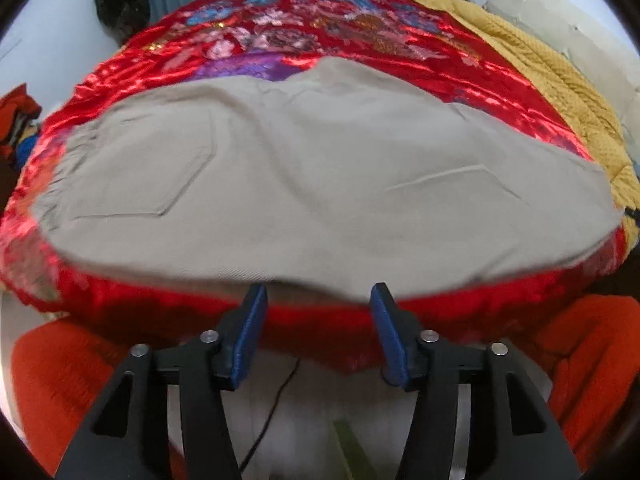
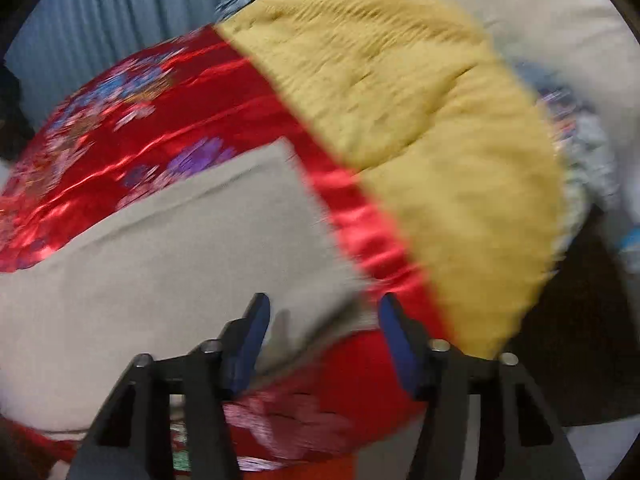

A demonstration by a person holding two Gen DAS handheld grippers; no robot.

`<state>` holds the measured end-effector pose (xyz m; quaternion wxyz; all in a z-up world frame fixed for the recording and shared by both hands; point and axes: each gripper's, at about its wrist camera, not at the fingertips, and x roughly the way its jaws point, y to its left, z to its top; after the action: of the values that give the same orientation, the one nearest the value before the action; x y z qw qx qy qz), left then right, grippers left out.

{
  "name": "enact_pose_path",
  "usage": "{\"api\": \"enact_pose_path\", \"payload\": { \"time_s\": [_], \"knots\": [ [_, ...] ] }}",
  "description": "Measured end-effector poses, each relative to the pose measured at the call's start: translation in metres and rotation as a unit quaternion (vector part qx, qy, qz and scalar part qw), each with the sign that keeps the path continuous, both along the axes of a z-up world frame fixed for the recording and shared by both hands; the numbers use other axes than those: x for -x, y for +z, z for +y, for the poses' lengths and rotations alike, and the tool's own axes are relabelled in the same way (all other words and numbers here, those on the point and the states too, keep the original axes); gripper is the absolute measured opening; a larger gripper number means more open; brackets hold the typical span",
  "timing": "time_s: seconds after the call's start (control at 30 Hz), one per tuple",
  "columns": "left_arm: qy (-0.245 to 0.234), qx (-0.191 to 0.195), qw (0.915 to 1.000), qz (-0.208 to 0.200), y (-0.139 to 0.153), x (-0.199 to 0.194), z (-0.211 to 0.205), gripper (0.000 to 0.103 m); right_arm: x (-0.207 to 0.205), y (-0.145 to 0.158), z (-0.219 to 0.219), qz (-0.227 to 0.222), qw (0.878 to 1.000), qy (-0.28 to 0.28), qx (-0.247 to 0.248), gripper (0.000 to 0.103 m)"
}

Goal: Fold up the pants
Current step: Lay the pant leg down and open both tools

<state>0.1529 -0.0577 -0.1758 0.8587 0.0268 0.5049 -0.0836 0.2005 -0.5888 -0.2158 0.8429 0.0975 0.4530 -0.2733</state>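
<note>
beige pants (image 1: 320, 184) flat on bedspread

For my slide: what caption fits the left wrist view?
Open left tool at the near edge of beige pants spread on a red bedspread.

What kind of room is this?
Probably a bedroom. Beige pants lie spread on what looks like a bed under a shiny red flowered quilt, a yellow blanket lies beside it, and curtains hang behind.

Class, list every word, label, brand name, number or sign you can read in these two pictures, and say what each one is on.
None: no readable text in either view.
The pants show plain beige cloth.
The red bedspread has only a flower pattern, no writing.
The right wrist view is blurred.
</note>
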Motion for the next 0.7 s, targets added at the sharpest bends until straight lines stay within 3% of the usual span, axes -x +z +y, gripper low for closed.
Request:
{"api": "enact_pose_path", "payload": {
  "time_s": [0.03,0.1,0.17,0.23,0.3,0.4,0.57,0.7],
  "knots": [
    [-0.003,-0.003,1.0,-0.008,0.006,0.006,0.0,0.057,0.008,0.013,0.004,-0.017,1.0,-0.002,0.022,0.057],
    [-0.011,-0.004,0.9995,-0.029,0.021,0.012,-0.003,0.057,0.014,0.027,0.012,-0.055,0.998,0.023,0.008,0.057],
    [-0.032,0.008,0.9984,-0.046,0.034,0.009,-0.014,0.062,0.011,0.032,0.02,-0.098,0.991,0.071,-0.057,0.057],
    [-0.05,0.016,0.9972,-0.054,0.041,0.001,-0.028,0.066,0.001,0.022,0.025,-0.107,0.982,0.102,-0.121,0.057],
    [-0.071,0.022,0.9958,-0.054,0.045,-0.014,-0.049,0.066,-0.013,0.002,0.023,-0.085,0.978,0.104,-0.159,0.057],
    [-0.115,0.031,0.9924,-0.032,0.05,-0.038,-0.087,0.07,-0.027,-0.04,0.009,0.01,0.984,0.069,-0.162,0.054],
    [-0.191,0.022,0.9807,-0.034,0.047,-0.076,-0.168,0.074,-0.026,-0.044,0.011,0.017,0.986,0.078,-0.149,0.054],
    [-0.202,-0.009,0.9793,-0.015,0.022,-0.124,-0.235,0.074,-0.024,-0.049,0.007,0.008,0.983,0.076,-0.166,0.056]
  ]
}}
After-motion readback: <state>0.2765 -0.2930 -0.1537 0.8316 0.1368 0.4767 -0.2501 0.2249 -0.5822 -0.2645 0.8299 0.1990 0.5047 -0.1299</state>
